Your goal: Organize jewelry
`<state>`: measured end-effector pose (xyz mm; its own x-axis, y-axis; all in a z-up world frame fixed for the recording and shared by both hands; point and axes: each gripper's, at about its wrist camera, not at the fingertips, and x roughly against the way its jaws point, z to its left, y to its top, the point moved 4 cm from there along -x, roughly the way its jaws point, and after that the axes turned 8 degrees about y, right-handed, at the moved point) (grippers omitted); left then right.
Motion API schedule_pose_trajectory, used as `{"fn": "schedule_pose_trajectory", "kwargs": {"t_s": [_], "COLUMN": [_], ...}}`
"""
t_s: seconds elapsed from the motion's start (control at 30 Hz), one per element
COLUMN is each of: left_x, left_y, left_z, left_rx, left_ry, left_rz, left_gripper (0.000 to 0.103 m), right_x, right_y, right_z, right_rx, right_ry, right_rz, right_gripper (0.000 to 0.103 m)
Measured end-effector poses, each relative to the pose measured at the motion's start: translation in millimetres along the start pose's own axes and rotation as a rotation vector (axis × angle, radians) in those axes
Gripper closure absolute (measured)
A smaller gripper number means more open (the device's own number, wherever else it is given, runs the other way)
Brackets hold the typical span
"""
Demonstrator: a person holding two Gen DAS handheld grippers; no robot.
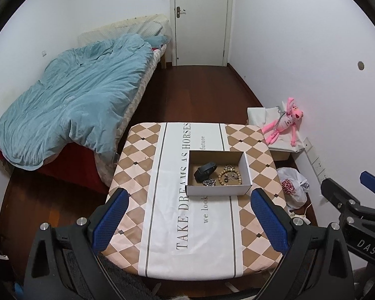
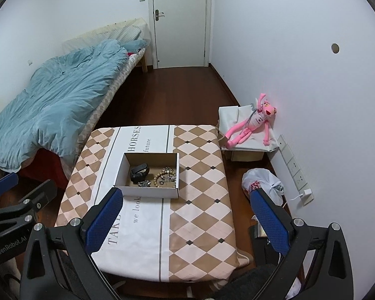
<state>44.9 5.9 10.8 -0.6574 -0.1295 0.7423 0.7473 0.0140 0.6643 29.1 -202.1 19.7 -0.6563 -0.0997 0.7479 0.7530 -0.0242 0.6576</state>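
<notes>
We hold both grippers, left gripper (image 1: pixel 190 221) and right gripper (image 2: pixel 187 221), fingers spread and empty, since the jewelry sits gathered in the box (image 1: pixel 218 190) at frame centre.

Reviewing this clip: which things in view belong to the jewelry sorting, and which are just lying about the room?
Part of the job:
cardboard box on the table
beaded bracelet
black band
metal chain
left gripper and right gripper, both open and empty

Just lying about:
pink plush toy
plastic bag
bed
door
</notes>
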Motion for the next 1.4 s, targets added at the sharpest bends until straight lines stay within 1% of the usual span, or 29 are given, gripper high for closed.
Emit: {"fn": "schedule_pose_trajectory", "kwargs": {"t_s": [0.2,0.37,0.63,0.83,1.07,1.4], "left_x": [-21.3,-42.7,-78.1,-96.4,-108.7,-110.4], "left_y": [4.8,14.6,30.0,36.2,35.6,33.4], "left_z": [-5.9,-10.0,-11.9,-13.4,-13.7,-13.9], "left_rx": [0.008,0.006,-0.011,-0.024,-0.030,-0.038], "left_ry": [-0.002,0.012,0.023,0.038,0.044,0.047], "left_rz": [0.054,0.096,0.164,0.197,0.226,0.229], "left_gripper": [0.003,0.003,0.003,0.003,0.003,0.003], "right_x": [-17.3,-41.1,-89.1,-119.6,-133.0,-134.4], "right_y": [5.8,16.9,30.0,35.0,37.0,34.3], "right_z": [-5.4,-6.1,-7.7,-12.3,-16.5,-16.8], "right_rx": [-0.007,0.004,0.003,-0.006,0.001,0.000], "right_ry": [-0.013,-0.029,-0.031,-0.031,-0.048,-0.045], "right_rz": [0.022,0.051,0.129,0.187,0.219,0.234], "right_gripper": [0.000,0.000,0.000,0.000,0.000,0.000]}}
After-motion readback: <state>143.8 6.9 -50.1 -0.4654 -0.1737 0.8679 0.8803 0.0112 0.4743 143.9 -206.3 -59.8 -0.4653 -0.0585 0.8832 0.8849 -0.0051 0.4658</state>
